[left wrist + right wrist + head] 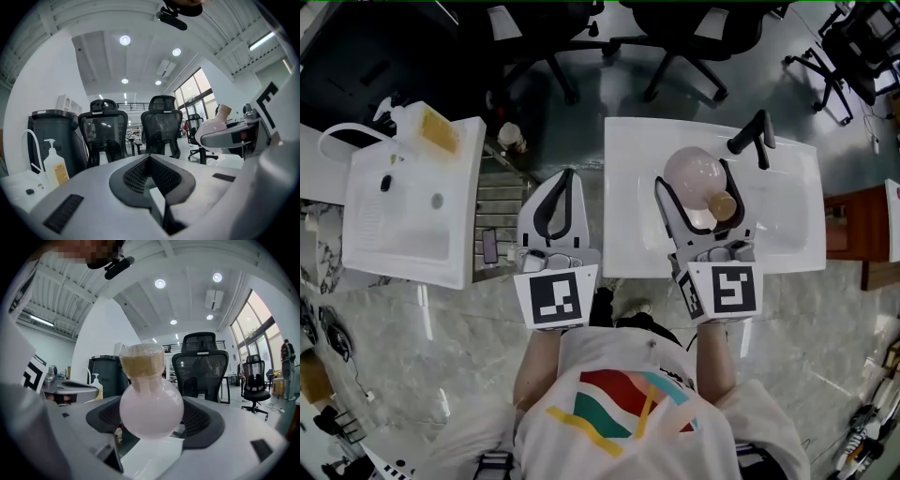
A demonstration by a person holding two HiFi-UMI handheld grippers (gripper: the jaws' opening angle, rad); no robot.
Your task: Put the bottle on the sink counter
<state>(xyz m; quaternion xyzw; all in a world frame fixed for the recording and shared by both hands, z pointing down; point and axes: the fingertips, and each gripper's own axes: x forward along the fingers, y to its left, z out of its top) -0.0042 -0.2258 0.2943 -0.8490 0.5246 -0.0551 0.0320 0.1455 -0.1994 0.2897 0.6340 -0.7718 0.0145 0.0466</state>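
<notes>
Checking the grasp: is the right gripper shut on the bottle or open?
Shut: the right gripper's fingers press the bottle's round body on both sides.

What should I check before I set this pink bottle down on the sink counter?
1. Grip: right gripper is shut on the bottle, round body between the jaws: ok.
2. Cap on the bottle: ok.
3. Left gripper out of the way: shut, empty, left of the sink: ok.
4. Bare landing spot on the sink counter: ok.
5. Clearance from the black faucet: cannot tell.
</notes>
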